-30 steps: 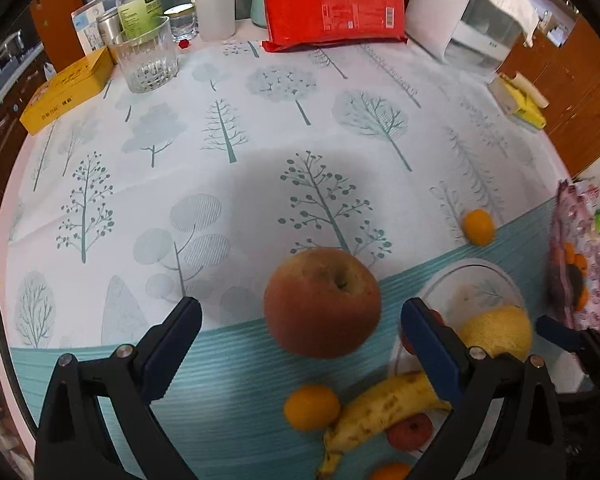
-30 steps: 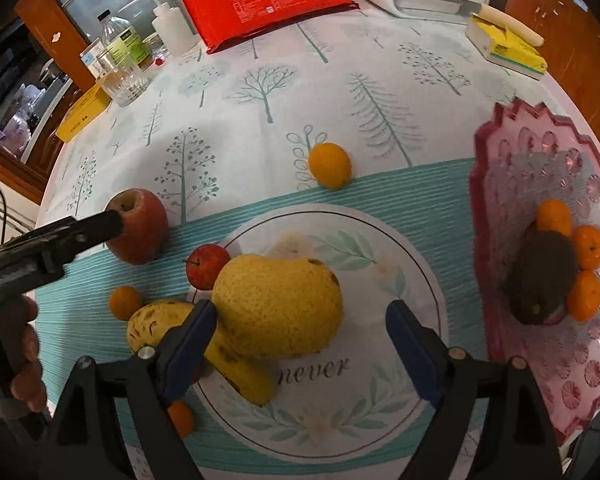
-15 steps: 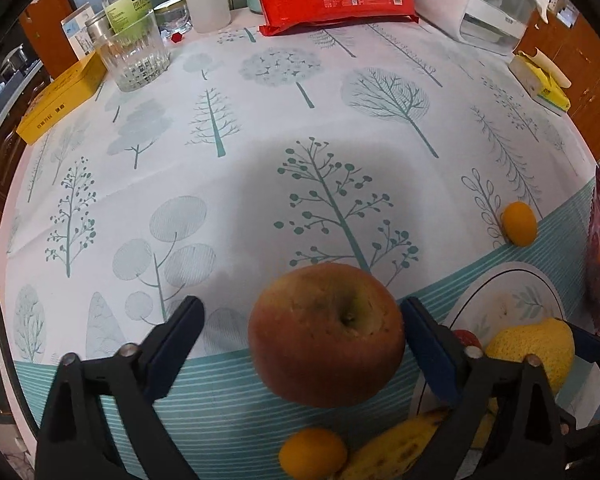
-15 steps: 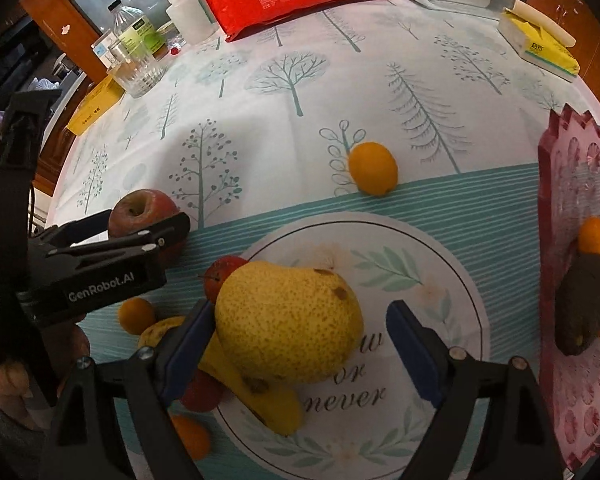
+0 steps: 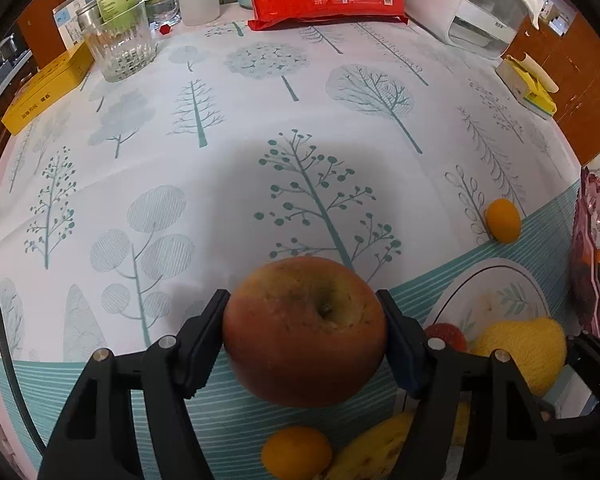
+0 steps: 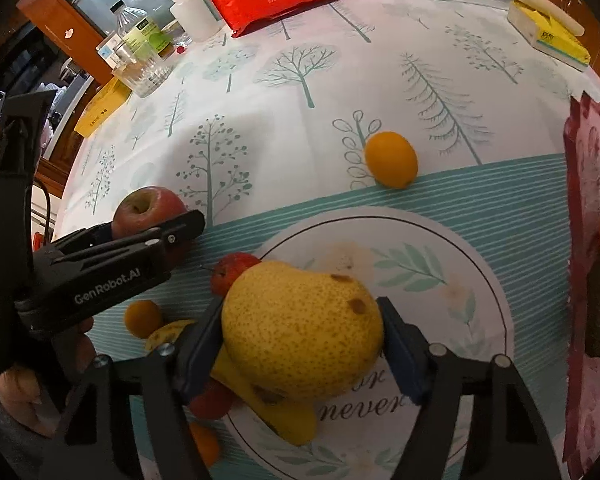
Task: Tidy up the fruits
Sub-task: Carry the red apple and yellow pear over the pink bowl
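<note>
Both tongs have drawn in around their fruit since a second ago, when each stood wide. Left tongs (image 5: pixel 305 330) now have their pads against the two flanks of the apple (image 5: pixel 305 332), and the jaws are closing on it at this moment. Right tongs (image 6: pixel 302 346) likewise straddle the pear (image 6: pixel 302 330), pads touching its sides, jaws closing too.

That apple sits on the surface (image 5: pixel 220 152) at the edge of the teal striped band, just left of the plate (image 6: pixel 440 248). Its stem dimple faces up and toward the camera. The pear lies on the plate, resting on a banana (image 6: pixel 276 412) with a small red fruit (image 6: pixel 234 272) close behind it. A loose orange (image 6: pixel 391 159) lies apart on the cloth, and a pink tray (image 6: pixel 588 264) at the right already carries some fruit.

Judged from the look of them, both fruits are firm, fairly heavy and smooth-skinned, so they may slip or bruise under hard pressure. Widest girth is the right place to hold, as both pairs do now. The pear is lopsided and may roll in the grip, and lifting it could disturb the banana.
</note>
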Demonstrator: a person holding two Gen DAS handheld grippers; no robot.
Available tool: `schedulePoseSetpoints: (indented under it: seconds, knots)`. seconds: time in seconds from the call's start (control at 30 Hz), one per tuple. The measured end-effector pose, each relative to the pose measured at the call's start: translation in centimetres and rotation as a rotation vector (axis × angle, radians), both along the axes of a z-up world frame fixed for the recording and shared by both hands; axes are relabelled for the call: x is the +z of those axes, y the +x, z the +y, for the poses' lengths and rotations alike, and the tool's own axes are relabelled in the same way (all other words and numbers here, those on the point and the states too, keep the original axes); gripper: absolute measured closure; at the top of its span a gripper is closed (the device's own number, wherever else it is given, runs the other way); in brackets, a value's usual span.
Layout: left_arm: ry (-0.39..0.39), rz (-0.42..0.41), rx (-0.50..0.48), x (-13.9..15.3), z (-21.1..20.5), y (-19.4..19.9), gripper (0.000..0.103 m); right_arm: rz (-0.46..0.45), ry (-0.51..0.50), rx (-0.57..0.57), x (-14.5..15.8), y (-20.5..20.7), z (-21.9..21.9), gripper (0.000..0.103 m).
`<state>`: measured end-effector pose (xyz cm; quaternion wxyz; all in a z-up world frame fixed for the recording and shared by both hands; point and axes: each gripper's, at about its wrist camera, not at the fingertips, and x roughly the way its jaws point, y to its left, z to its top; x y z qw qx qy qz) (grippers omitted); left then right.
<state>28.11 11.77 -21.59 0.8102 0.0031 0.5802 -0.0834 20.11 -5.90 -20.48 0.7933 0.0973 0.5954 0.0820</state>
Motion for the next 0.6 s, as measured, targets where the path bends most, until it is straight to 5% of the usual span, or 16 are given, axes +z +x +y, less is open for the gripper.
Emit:
schedulePoseSetpoints:
  seconds: [0.3, 0.6]
  knots:
    - [-0.003, -0.077, -0.035, 4.7, -0.5, -2.1, 0.033, -0.096, 0.000, -0.004, 3.2, -1.7, -1.0, 0.030]
    - [-0.023, -0.152, -0.149, 10.6, -5.1, -6.5, 0.033, -0.206, 0.015, -0.023, 7.9, -6.0, -3.8, 0.030]
